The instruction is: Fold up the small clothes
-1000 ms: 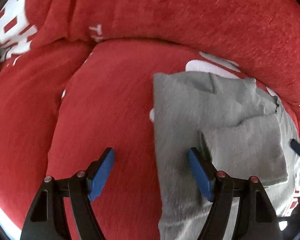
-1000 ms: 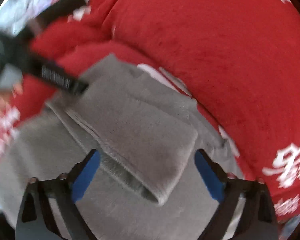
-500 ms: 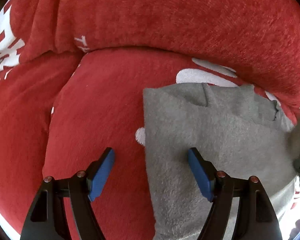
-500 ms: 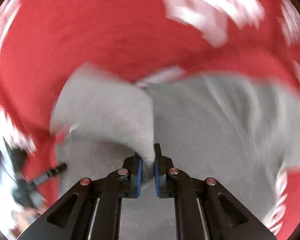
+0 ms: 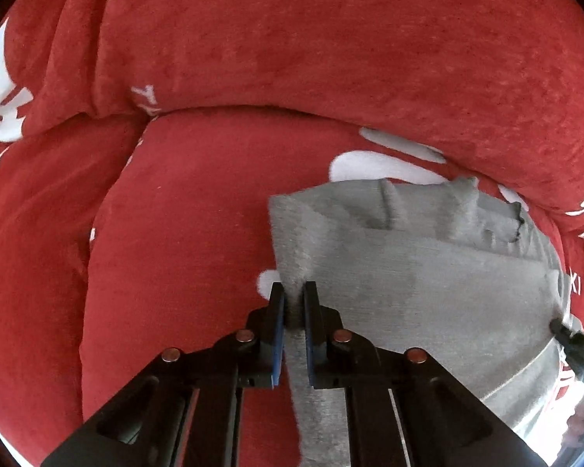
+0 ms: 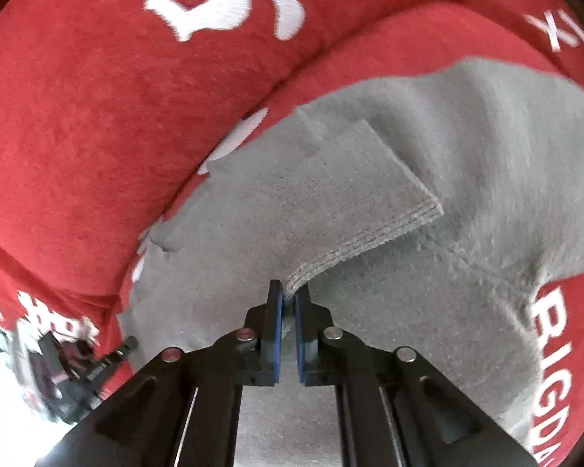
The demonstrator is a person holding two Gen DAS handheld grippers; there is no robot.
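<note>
Fuzzy grey fleece garment (image 5: 428, 292) lower right, spread on plush red white-lettered cushion (image 5: 183, 233); left gripper (image 5: 293, 303) clamped on its edge, right gripper (image 6: 287, 299) on folded flap corner.

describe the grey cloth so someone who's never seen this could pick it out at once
Look for the big red cushion printed with white lettering. The grey cloth lies spread on it, with one ribbed flap folded over, and the left gripper and right gripper each pinch an edge. It is the only grey, unprinted fabric there.

The left gripper (image 5: 293, 299) has clamped onto the grey garment's (image 5: 428, 295) edge.
</note>
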